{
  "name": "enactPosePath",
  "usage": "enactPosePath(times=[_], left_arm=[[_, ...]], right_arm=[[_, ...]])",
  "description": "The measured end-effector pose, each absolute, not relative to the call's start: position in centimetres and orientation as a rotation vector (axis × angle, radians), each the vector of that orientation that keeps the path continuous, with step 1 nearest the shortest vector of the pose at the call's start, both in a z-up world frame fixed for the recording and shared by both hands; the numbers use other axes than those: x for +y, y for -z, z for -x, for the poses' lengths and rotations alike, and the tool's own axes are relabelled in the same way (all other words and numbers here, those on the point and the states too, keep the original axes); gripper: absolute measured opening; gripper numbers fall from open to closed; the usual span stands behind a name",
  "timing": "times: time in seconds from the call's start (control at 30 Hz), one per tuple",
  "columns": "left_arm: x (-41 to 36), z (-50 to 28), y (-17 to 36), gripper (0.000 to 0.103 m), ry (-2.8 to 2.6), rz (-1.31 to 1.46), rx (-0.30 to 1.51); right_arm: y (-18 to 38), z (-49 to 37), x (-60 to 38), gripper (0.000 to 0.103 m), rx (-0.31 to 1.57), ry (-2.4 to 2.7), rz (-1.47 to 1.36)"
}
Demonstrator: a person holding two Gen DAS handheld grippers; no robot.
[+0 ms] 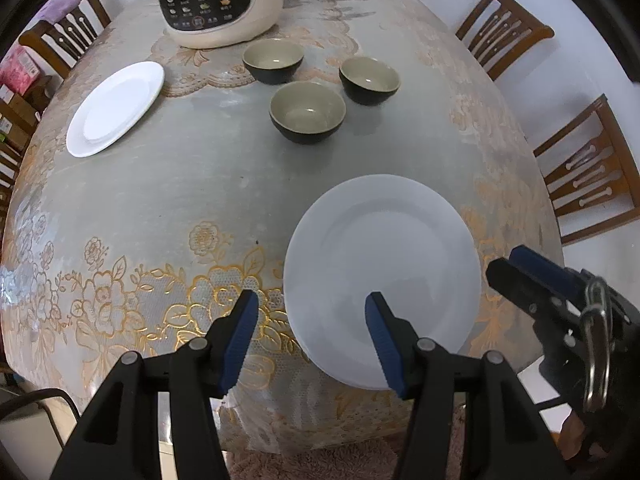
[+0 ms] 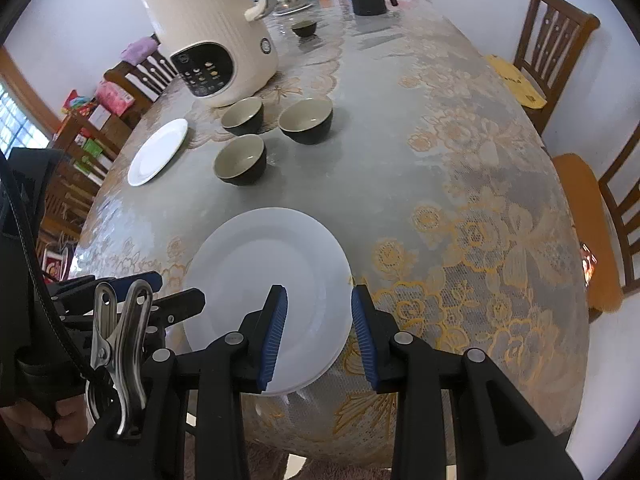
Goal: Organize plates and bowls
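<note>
A plate (image 1: 380, 264) is set on the table (image 1: 200, 184) at its near edge, under the right finger (image 1: 382, 330) of the left gripper (image 1: 312, 300). Three bowls (image 1: 307, 111) are grouped beyond the fingers; a second plate (image 1: 116, 108) is placed far left, a cooker (image 1: 218, 0) behind.

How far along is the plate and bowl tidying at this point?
Early. Near plate lies at the table edge, apparently a stack. In hand: nothing; left gripper and right gripper hover open over its rims. Left: far plate and three bowls standing separately.
</note>
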State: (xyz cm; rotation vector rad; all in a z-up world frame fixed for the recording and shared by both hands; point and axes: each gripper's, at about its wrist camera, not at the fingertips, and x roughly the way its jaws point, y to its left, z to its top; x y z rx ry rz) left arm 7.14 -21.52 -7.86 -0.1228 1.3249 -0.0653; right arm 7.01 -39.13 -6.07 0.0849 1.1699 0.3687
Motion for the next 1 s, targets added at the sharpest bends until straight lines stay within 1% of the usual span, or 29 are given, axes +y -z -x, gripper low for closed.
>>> enactPosePath(times=[0.5, 1.0], left_arm=[[-18.6, -7.2, 6.9, 0.059, -0.014, 0.187, 1.289], [-12.9, -8.6, 6.7, 0.059, 0.005, 0.169, 1.286]], right_arm=[[5.5, -7.6, -37.1, 0.035, 1.151, -0.441, -0.043], [5.8, -8.8, -32.2, 0.035, 1.176, -0.433, -0.066]])
